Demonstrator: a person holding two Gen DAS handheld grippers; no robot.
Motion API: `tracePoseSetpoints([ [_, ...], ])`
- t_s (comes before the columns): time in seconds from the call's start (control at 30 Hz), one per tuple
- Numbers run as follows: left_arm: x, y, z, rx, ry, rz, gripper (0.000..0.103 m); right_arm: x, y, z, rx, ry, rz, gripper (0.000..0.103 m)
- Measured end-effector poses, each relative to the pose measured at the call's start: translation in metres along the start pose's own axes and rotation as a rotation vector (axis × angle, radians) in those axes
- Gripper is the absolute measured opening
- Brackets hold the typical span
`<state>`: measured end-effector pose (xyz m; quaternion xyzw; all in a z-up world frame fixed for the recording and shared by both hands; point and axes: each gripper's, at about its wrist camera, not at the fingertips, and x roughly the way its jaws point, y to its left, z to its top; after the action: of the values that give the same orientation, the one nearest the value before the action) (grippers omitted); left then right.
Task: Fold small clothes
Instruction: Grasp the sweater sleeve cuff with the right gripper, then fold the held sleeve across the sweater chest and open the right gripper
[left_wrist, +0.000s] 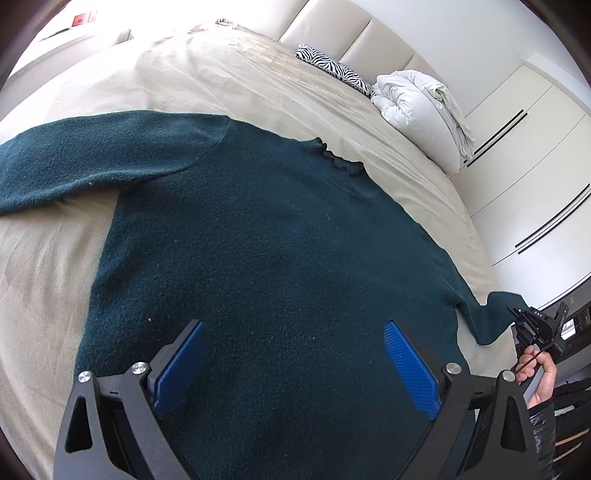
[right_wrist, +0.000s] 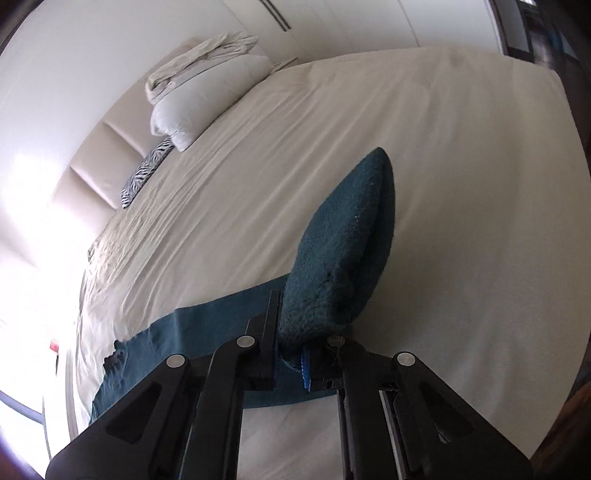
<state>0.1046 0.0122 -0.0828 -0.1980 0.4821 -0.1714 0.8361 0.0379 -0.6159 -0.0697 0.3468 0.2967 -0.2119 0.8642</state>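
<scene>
A dark teal knitted sweater (left_wrist: 258, 229) lies flat on the beige bed sheet (left_wrist: 221, 74), neck frill toward the headboard, one sleeve (left_wrist: 92, 155) stretched out to the left. My left gripper (left_wrist: 291, 332) hovers open over the sweater's lower body, nothing between its blue pads (left_wrist: 410, 365). In the right wrist view my right gripper (right_wrist: 295, 332) is shut on the other sleeve (right_wrist: 343, 251), whose cuff end sticks up past the fingers. From the left wrist view the right gripper (left_wrist: 535, 321) shows at the bed's right edge, held by a hand (left_wrist: 539, 380).
A white folded duvet (left_wrist: 417, 107) and a zebra-print cushion (left_wrist: 332, 68) lie by the padded headboard (left_wrist: 354, 33). White wardrobe doors (left_wrist: 535, 166) stand to the right of the bed. Bare sheet (right_wrist: 443, 147) stretches beyond the held sleeve.
</scene>
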Motion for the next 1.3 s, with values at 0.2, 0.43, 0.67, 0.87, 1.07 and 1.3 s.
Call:
tracePoseSetpoints([
  [0.2,-0.012,0.024,0.006,-0.033,-0.029,-0.025,0.098,0.041,0.184,-0.057,-0.381,0.09,0.121,0.007],
  [0.43,-0.02,0.062,0.016,-0.103,-0.056,-0.043,0.098,0.101,0.32,-0.17,-0.63,0.269,0.205,0.008],
  [0.67,-0.004,0.067,0.028,-0.122,-0.038,-0.078,0.098,0.106,0.315,-0.256,-0.636,0.336,0.221,0.042],
  [0.87,0.038,0.027,0.047,-0.08,0.045,-0.147,0.098,0.047,0.273,-0.266,-0.57,0.301,0.309,0.051],
  [1.07,0.101,-0.02,0.072,-0.011,0.139,-0.122,0.094,0.015,0.207,-0.238,-0.395,0.32,0.348,0.051],
  [1.3,0.14,-0.049,0.097,0.087,0.163,-0.013,0.066,-0.012,0.133,-0.204,-0.205,0.281,0.37,0.051],
])
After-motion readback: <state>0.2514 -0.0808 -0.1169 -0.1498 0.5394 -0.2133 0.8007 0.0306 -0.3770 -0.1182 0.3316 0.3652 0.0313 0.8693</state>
